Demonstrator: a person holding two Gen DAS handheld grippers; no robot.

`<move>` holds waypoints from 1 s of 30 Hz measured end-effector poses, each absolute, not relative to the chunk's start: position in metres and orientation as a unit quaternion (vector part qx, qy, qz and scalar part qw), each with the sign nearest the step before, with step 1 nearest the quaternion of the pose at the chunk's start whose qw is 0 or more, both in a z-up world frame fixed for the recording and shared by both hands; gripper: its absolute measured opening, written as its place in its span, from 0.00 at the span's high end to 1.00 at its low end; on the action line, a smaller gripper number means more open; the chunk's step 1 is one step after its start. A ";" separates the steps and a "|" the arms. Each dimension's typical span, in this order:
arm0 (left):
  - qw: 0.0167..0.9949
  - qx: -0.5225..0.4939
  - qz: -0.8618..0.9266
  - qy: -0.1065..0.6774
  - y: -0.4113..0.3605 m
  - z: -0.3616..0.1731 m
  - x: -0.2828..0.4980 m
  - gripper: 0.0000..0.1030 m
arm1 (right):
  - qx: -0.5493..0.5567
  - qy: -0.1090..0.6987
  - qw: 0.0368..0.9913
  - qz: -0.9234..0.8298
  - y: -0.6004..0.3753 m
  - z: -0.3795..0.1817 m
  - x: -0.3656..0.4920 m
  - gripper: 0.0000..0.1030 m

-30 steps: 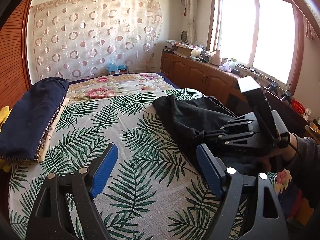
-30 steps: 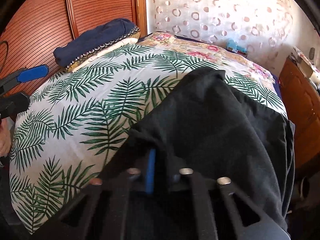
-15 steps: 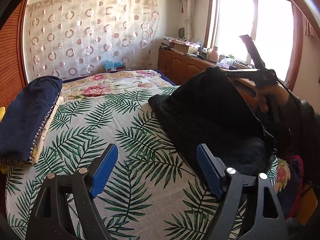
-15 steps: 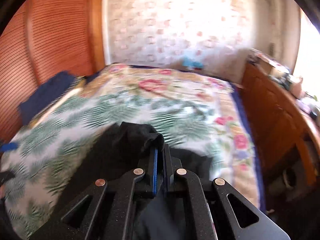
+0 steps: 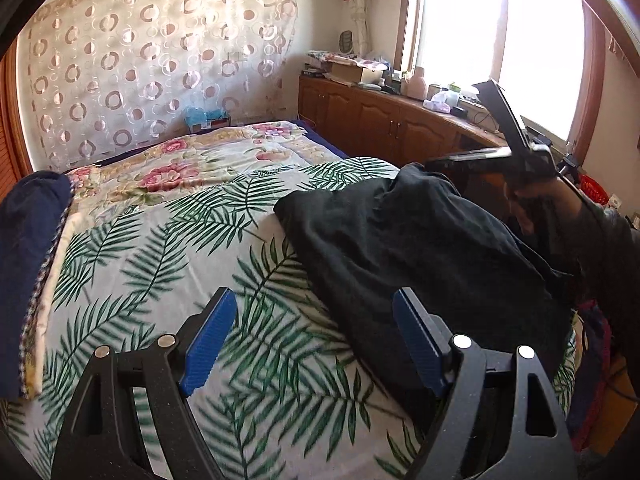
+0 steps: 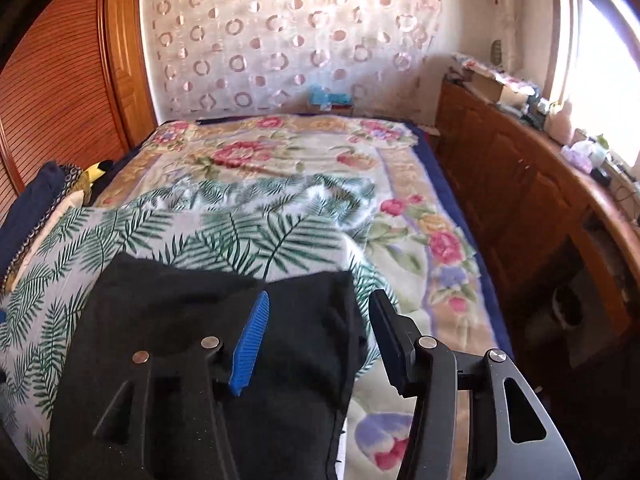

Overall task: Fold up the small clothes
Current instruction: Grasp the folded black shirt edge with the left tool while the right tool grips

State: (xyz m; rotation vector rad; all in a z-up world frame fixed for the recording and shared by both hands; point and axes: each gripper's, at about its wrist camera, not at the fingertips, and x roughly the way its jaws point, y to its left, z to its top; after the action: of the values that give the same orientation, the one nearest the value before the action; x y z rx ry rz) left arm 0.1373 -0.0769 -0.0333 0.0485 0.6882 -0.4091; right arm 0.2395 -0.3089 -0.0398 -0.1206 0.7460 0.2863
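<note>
A black garment (image 5: 404,240) lies spread on the right side of the palm-leaf bedspread (image 5: 160,264). It also shows in the right wrist view (image 6: 208,320), flat under my right gripper. My left gripper (image 5: 312,332) is open and empty, low over the bedspread, with the garment's near edge by its right finger. My right gripper (image 6: 316,332) is open and empty just above the garment's far right corner. In the left wrist view the right gripper's body (image 5: 504,148) hovers at the garment's far end.
A folded navy pile (image 5: 24,248) lies at the bed's left edge. A floral blanket (image 6: 280,160) covers the far half of the bed. Wooden cabinets (image 6: 520,184) with clutter run along the right, under a window. A slatted wooden wardrobe (image 6: 52,92) stands at left.
My right gripper lifted the garment's corner, carried it toward the far side, then opened and let it go. The garment now lies flatter. My left gripper stayed open and barely moved.
</note>
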 end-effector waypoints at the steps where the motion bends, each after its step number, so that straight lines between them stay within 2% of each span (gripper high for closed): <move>1: 0.919 0.023 -0.201 0.338 -0.080 -0.033 0.147 0.21 | -0.062 0.369 0.916 0.143 -0.313 -0.045 0.243 0.47; 10: 0.914 0.009 -0.190 0.358 -0.098 -0.040 0.223 0.21 | -0.034 0.393 0.902 0.174 -0.338 -0.059 0.285 0.47; 12: 0.910 0.004 -0.196 0.365 -0.102 -0.045 0.239 0.27 | -0.033 0.391 0.901 0.187 -0.339 -0.059 0.287 0.47; 14: 0.906 0.004 -0.197 0.375 -0.106 -0.050 0.253 0.38 | -0.022 0.392 0.898 0.199 -0.341 -0.059 0.285 0.47; 16: 0.900 0.003 -0.198 0.388 -0.109 -0.056 0.264 0.45 | -0.017 0.394 0.895 0.210 -0.343 -0.062 0.286 0.47; 25: 0.887 0.017 -0.196 0.418 -0.120 -0.077 0.287 0.46 | -0.043 0.388 0.893 0.225 -0.343 -0.066 0.280 0.48; 26: 0.888 0.021 -0.196 0.416 -0.121 -0.077 0.286 0.49 | -0.043 0.388 0.893 0.226 -0.341 -0.064 0.277 0.48; 27: 0.888 0.022 -0.196 0.416 -0.122 -0.077 0.286 0.53 | -0.042 0.385 0.894 0.228 -0.342 -0.063 0.277 0.52; 28: 0.887 0.022 -0.200 0.415 -0.123 -0.077 0.284 0.60 | -0.041 0.372 0.899 0.227 -0.342 -0.060 0.274 0.62; 30: 0.886 0.022 -0.204 0.415 -0.124 -0.076 0.283 0.64 | -0.038 0.358 0.907 0.218 -0.341 -0.055 0.268 0.64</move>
State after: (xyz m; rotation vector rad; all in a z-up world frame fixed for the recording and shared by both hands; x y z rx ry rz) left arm 0.2826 -0.1244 -0.0762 0.0464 0.8634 -0.4242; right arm 0.2682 -0.3411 -0.0548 -0.0789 0.7387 0.4492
